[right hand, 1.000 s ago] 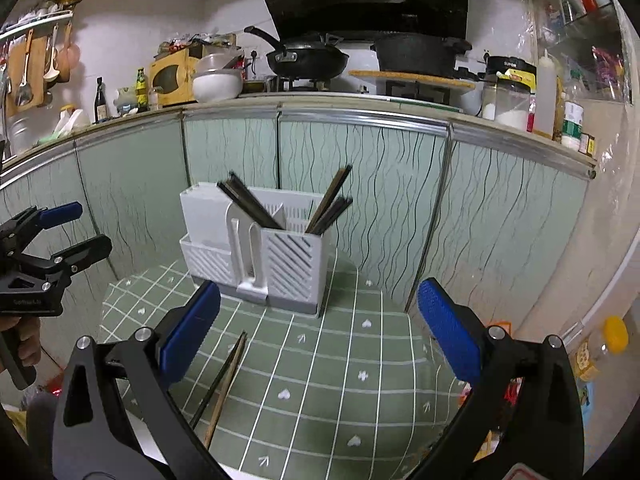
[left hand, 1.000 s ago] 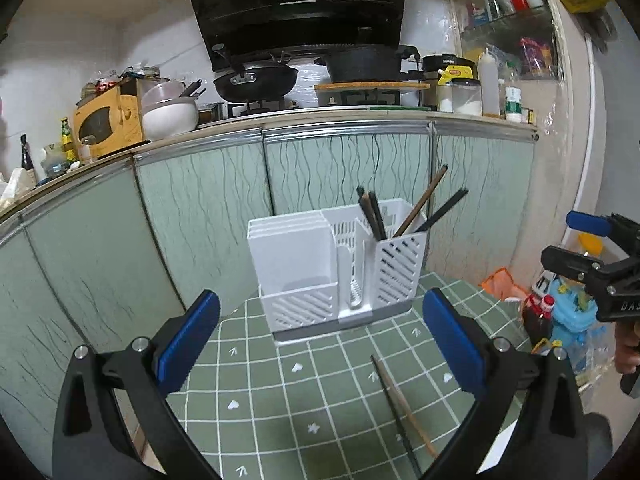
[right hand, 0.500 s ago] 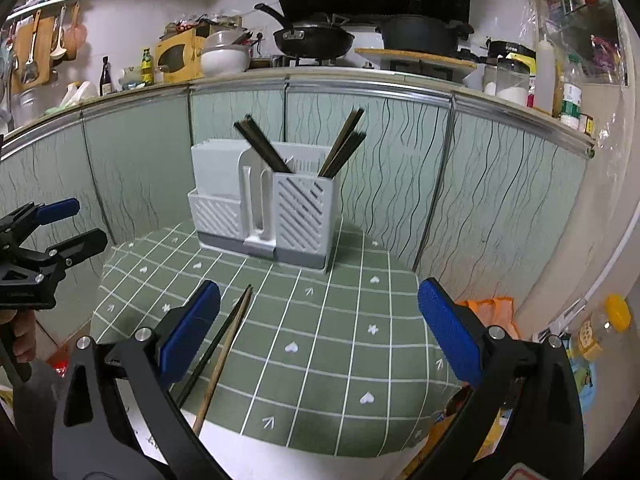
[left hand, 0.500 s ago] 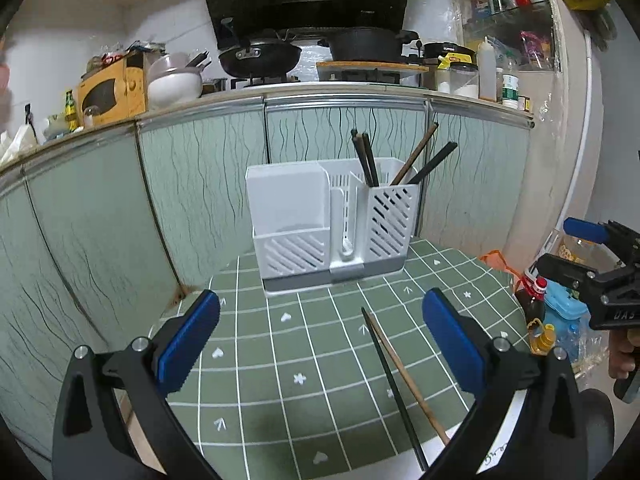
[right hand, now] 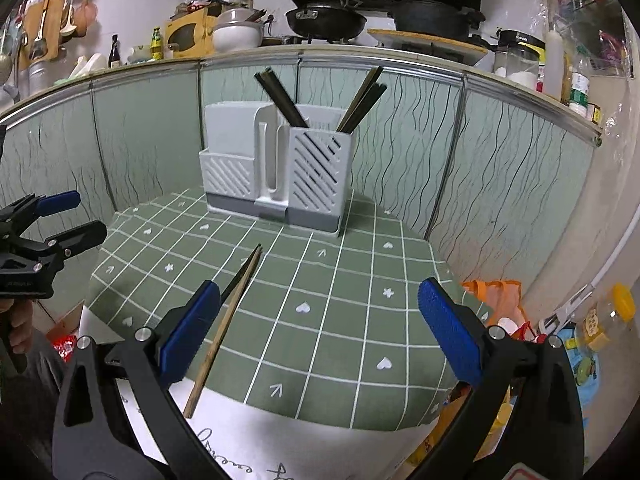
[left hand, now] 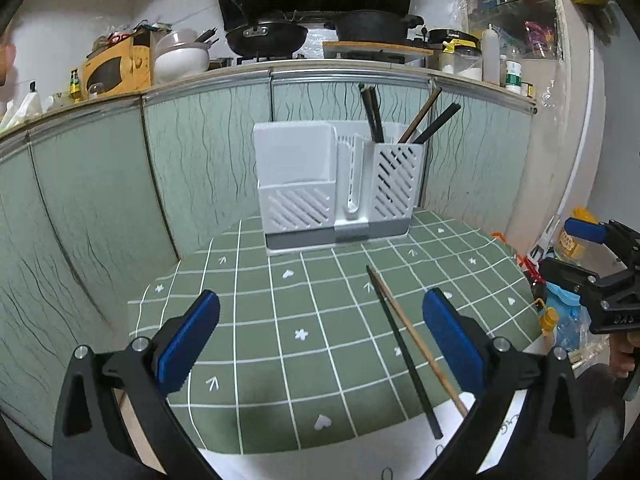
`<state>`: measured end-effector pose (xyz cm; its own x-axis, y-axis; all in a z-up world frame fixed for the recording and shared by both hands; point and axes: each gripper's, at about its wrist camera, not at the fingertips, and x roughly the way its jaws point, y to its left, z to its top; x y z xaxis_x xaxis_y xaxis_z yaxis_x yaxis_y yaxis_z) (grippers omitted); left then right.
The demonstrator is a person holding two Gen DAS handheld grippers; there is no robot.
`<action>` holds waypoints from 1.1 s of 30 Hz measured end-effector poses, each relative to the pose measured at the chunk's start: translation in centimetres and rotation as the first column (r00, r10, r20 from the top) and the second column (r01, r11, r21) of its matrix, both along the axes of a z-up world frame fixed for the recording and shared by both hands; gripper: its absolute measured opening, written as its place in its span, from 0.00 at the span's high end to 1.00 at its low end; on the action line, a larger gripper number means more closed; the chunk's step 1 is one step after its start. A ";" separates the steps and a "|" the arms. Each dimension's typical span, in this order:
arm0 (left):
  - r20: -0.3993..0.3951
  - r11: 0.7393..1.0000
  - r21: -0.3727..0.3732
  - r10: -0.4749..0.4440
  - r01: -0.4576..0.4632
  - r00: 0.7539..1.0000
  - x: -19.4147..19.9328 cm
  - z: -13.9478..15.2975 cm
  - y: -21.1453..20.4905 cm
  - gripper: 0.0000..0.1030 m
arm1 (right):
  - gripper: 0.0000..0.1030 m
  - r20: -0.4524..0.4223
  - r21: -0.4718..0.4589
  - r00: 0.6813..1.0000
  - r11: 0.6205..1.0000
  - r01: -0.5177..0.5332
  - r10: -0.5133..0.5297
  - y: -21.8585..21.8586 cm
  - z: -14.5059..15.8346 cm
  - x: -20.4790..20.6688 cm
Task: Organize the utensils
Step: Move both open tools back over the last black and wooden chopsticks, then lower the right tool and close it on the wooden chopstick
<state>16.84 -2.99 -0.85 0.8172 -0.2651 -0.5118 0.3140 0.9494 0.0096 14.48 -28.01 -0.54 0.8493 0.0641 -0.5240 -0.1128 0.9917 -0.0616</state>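
Observation:
A white slotted utensil holder (left hand: pixel 336 188) (right hand: pixel 276 172) stands at the back of a green checked mat (left hand: pixel 312 320) (right hand: pixel 340 300). Several chopsticks stand in its right compartment (left hand: pixel 400 120) (right hand: pixel 320 100). A dark chopstick (left hand: pixel 404 352) and a wooden chopstick (left hand: pixel 420 344) lie side by side on the mat; the wooden one also shows in the right wrist view (right hand: pixel 224 328). My left gripper (left hand: pixel 320 344) is open and empty above the mat's front edge, left of the loose pair. My right gripper (right hand: pixel 316 336) is open and empty, right of the pair.
The mat covers a small table in front of green cabinet doors (left hand: pixel 100 200). A counter above holds pans (left hand: pixel 266 36), a bowl and bottles. Bottles and bags (right hand: pixel 600 320) sit on the floor at the right. White paper (right hand: pixel 280 440) lies under the mat's front edge.
Both grippers have dropped lower and pulled back from the holder. The mat and the loose chopsticks now show more fully. Both grippers stay open.

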 end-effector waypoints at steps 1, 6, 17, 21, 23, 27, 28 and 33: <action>-0.005 1.000 -0.001 0.000 0.000 1.000 -0.1 -0.3 0.1 0.05 | 0.08 0.000 0.001 1.000 1.000 0.001 -0.001 0.0 -0.2 -0.1; -0.020 0.999 -0.029 -0.020 0.019 1.000 -0.7 -1.9 0.6 0.05 | 0.08 -0.016 0.018 1.000 1.000 -0.016 0.016 0.6 -1.6 -0.6; -0.053 1.000 0.029 0.001 0.000 0.999 -1.8 -5.7 0.7 0.05 | 0.08 -0.074 0.021 0.995 0.998 -0.062 0.063 2.7 -5.8 -1.5; -0.059 0.999 0.051 0.002 0.001 0.998 -2.5 -6.8 0.6 0.05 | 0.08 -0.097 0.018 0.992 0.996 -0.085 0.086 3.7 -7.1 -1.6; -0.063 0.999 0.045 0.004 -0.002 0.998 -2.9 -7.3 0.7 0.05 | 0.08 -0.106 0.015 0.990 0.995 -0.096 0.097 4.1 -7.6 -1.6; -0.059 0.999 0.045 0.004 -0.001 0.998 -3.4 -7.9 0.6 0.05 | 0.09 -0.120 0.017 0.987 0.994 -0.108 0.109 4.9 -8.4 -1.6; -0.063 0.999 0.041 0.006 -0.003 0.998 -3.5 -8.0 0.7 0.05 | 0.09 -0.124 0.020 0.986 0.994 -0.109 0.111 5.0 -8.6 -1.6; -0.070 1.000 0.023 0.002 0.000 0.998 -4.0 -8.3 0.8 0.05 | 0.13 -0.151 0.010 0.980 0.992 -0.129 0.129 5.9 -9.6 -1.3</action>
<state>12.86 -2.14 -9.14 0.7795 -0.2520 -0.5735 0.3137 0.9495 0.0092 13.18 -22.07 -10.09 0.7452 0.1681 -0.6453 -0.2476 0.9683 -0.0336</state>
